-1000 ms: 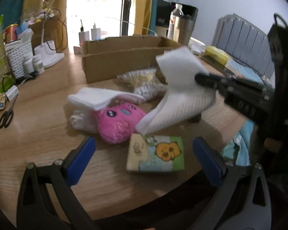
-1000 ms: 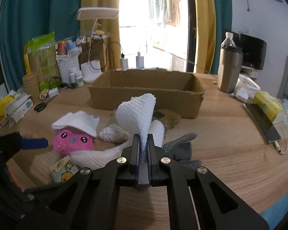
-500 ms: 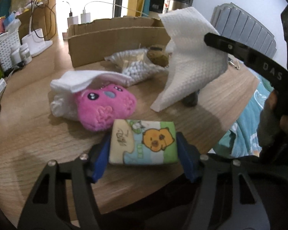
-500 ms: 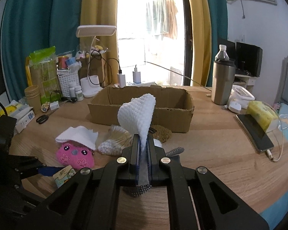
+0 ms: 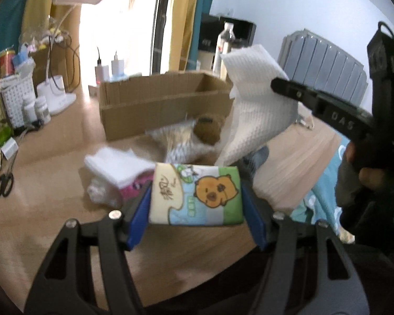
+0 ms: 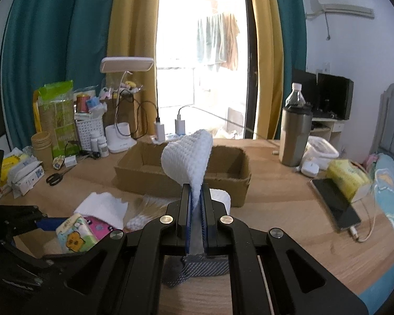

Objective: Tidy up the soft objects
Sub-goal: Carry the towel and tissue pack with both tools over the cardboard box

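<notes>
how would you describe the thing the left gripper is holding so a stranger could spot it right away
Start at the cardboard box on the wooden table; nearer the camera, the left gripper clamps a tissue pack. Unlike the plain white cloths around it, it bears an orange cartoon bear on blue, green and cream panels.

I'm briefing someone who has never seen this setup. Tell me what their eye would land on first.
First, the white waffle cloth, pinched upright in the right gripper in front of the open cardboard box on the wooden table. Next, the cartoon tissue pack clamped between the left gripper's blue pads. Behind it lies a pink plush toy half under a white folded tissue.
</notes>
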The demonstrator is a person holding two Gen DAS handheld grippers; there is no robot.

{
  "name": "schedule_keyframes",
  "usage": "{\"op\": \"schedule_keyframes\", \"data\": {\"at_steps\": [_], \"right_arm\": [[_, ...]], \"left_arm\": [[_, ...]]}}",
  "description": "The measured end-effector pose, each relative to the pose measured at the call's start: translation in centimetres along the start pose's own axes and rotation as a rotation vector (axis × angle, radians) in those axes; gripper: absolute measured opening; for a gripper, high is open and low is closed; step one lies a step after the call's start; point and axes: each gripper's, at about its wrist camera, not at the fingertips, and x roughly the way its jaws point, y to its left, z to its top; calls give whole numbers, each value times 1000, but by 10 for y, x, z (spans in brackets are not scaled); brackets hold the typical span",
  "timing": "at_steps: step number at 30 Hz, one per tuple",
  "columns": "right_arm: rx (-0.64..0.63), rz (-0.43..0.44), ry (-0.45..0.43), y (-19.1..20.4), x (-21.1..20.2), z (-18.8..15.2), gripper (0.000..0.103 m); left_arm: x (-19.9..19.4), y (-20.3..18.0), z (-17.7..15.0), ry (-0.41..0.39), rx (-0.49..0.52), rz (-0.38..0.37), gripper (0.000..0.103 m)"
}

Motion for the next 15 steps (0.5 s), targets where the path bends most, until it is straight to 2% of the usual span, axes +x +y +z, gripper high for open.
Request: {"op": "schedule_keyframes", "data": {"at_steps": [9,15], "right_arm": [[-13,-15,-27,-10,5,22,7],[-11,-22,-45,-20,12,44,7]], "left_arm": [[-2,4,33,-62,-8,8,65],[5,17,67,-104,-30,11,65]]}}
